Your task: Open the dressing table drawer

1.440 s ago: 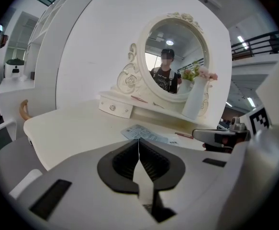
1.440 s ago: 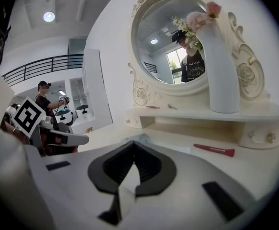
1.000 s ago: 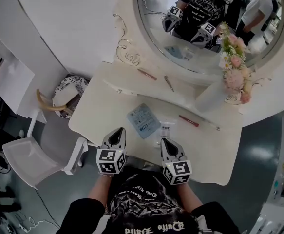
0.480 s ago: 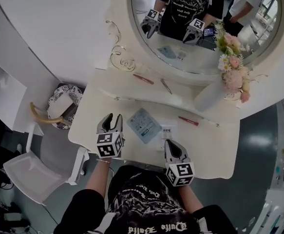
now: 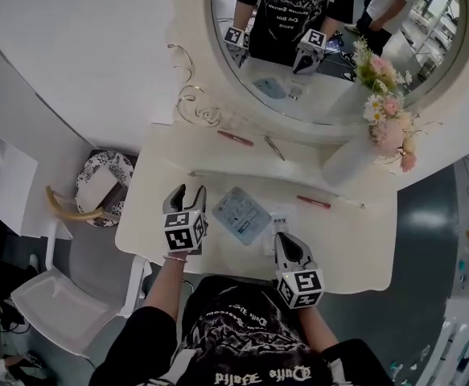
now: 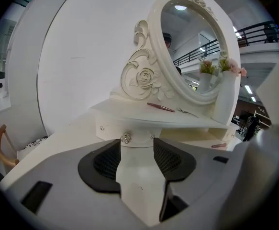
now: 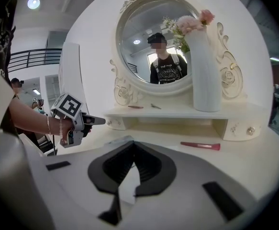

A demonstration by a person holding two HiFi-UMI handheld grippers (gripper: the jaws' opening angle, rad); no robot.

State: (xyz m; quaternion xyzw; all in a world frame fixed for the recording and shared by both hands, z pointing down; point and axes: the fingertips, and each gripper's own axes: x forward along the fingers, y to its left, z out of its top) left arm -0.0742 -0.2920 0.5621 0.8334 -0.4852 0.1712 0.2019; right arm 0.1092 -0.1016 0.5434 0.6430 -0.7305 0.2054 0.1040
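The white dressing table (image 5: 355,248) has a raised shelf with a small drawer (image 6: 109,128) at its left end. That drawer is closed and carries a round metal knob (image 6: 126,138). My left gripper (image 5: 187,193) hovers over the table's left part and points at this knob. Its jaws have just been opening and now stand open (image 6: 137,143) with nothing between them; the knob lies a short way ahead of the tips. My right gripper (image 5: 283,240) is over the front edge near the middle, shut and empty (image 7: 133,145).
A blue packet (image 5: 240,214) and a small white packet (image 5: 278,219) lie between the grippers. A pink stick (image 5: 313,202) lies further right. On the shelf are a pink pen (image 5: 236,138), tweezers (image 5: 275,148) and a white flower vase (image 5: 351,161). A chair (image 5: 57,312) stands at the left.
My left gripper moved from the table's front edge forward and to the left over the tabletop, and its jaws opened. The right gripper barely shifted.
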